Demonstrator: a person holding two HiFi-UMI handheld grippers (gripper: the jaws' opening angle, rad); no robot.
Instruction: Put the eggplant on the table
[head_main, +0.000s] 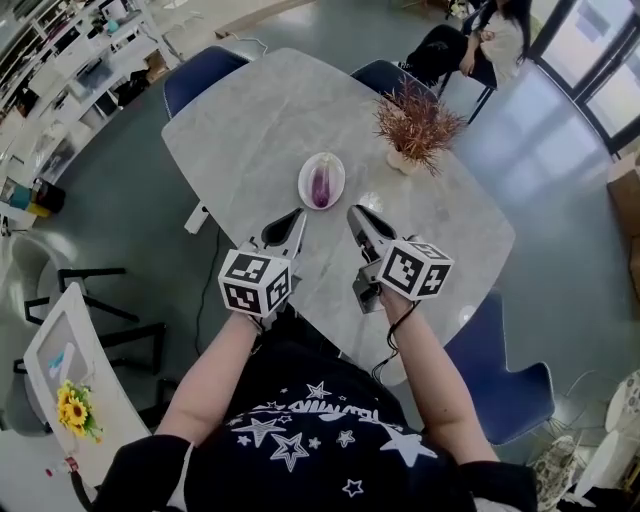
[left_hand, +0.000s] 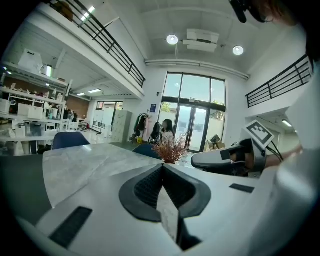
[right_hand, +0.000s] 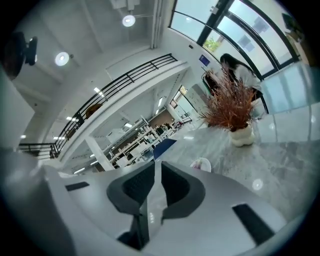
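Grey veined stone makes up the table (head_main: 250, 120), rounded at its corners and smooth enough to throw back the ceiling lamps. Over its near edge the left gripper (left_hand: 162, 167) has its ridged black pads pressed together with nothing between them. The right gripper (right_hand: 155, 164) beside it is likewise closed, only a sliver of light showing between its pads, and it carries nothing. Both point forward and a little inward, so their tips lean toward the same target, which looks like a ready pose before any reach.

Just ahead of the tips, between their two lines, lies the eggplant (head_main: 320, 184), a small glossy purple oblong. It rests lengthwise in a shallow white plate (head_main: 303, 183), probably to stop it rolling, so it has yet to be moved onto the bare stone. Either pair of jaws would need to open before closing across its narrow width.

Further out and right of the jaws, a spiky rust-red plant (head_main: 418, 120) stands in a white pot (head_main: 402, 162).
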